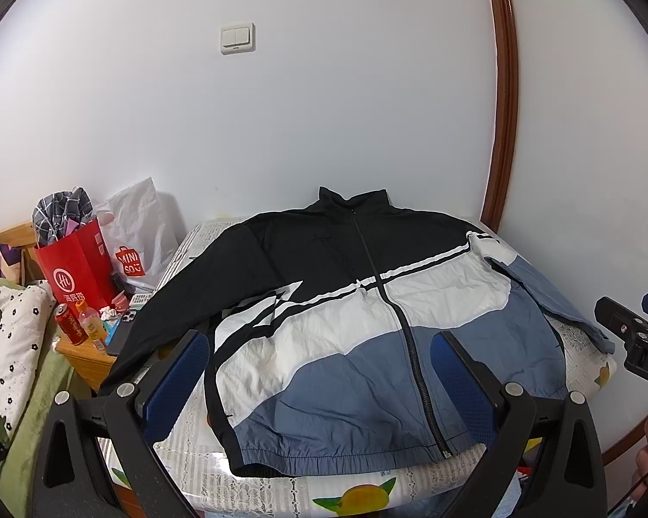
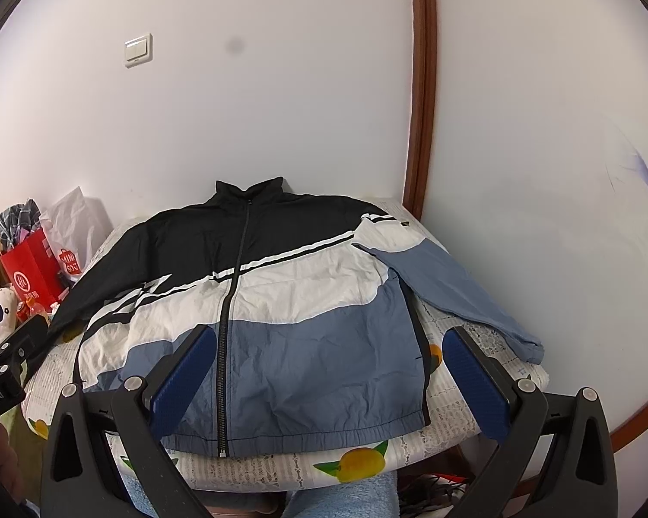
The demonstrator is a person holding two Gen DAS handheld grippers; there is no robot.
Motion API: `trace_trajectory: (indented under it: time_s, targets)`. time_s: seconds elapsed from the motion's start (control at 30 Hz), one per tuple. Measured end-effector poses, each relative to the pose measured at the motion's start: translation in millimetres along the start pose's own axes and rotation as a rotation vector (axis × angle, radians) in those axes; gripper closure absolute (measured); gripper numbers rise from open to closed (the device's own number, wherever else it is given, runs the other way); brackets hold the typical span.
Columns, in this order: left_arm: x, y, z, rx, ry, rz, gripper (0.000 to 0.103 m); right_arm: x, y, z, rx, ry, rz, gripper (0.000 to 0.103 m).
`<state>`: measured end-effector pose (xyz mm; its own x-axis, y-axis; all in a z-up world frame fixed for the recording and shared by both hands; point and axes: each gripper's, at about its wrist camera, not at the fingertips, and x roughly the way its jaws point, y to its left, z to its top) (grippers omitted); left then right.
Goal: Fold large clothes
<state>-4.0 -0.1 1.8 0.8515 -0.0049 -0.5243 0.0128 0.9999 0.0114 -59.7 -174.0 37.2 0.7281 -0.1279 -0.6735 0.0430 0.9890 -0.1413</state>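
Left wrist view: jacket (image 1: 345, 323) spread flat, zipped, front up, across the middle of the frame on a lemon-print surface (image 1: 358, 496), collar toward the wall. Left gripper (image 1: 319, 371) low in the frame, jaws wide and empty, hanging over the hem. Black sleeve (image 1: 151, 328) trailing to lower left, blue sleeve (image 1: 553, 298) out to the right. Right gripper (image 1: 626, 328) at the right edge. Red bag (image 1: 75, 267) and cans at left.

Right wrist view: same jacket (image 2: 259, 315) centred, blue sleeve (image 2: 453, 293) angled to lower right. Right gripper (image 2: 328, 375) with jaws wide, gripping nothing, above the hem. Left gripper (image 2: 4, 345) at the left edge.

Judged from this: no fold made yet; sleeves, sides and halving all left to do
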Motion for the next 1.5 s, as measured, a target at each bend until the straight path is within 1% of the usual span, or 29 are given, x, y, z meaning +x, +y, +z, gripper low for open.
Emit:
trace_trajectory:
  time_s: [0.57, 0.6, 0.83, 1.07, 1.1, 1.5]
  targets:
    - [-1.5, -1.5, 5.2, -0.012, -0.01, 0.007, 0.0, -1.0, -0.1, -0.4, 0.004, -0.005, 0.002, 0.0]
    - [-2.2, 1.8, 0.9, -0.008, -0.012, 0.006, 0.0, -1.0, -0.1, -0.3, 0.004, -0.005, 0.002, 0.0]
    - [-2.1, 2.3, 1.4, -0.009, -0.011, 0.009, 0.0, -1.6, 0.2, -0.5, 0.006, -0.007, 0.002, 0.0]
    - [1.4, -0.2, 6.6, -0.009, -0.006, 0.005, 0.0, -3.9, -1.3, -1.5, 0.01, -0.011, -0.003, 0.0]
    - [-1.9, 4.6, 2.0, -0.014, -0.009, 0.008, 0.0, -3.8, -1.7, -1.7, 0.011, -0.012, -0.003, 0.0]
    - [-4.7, 6.8, -1.8, -0.022, -0.025, 0.021, 0.0, -2.8, -3.7, -4.6, 0.015, -0.013, -0.007, 0.0]
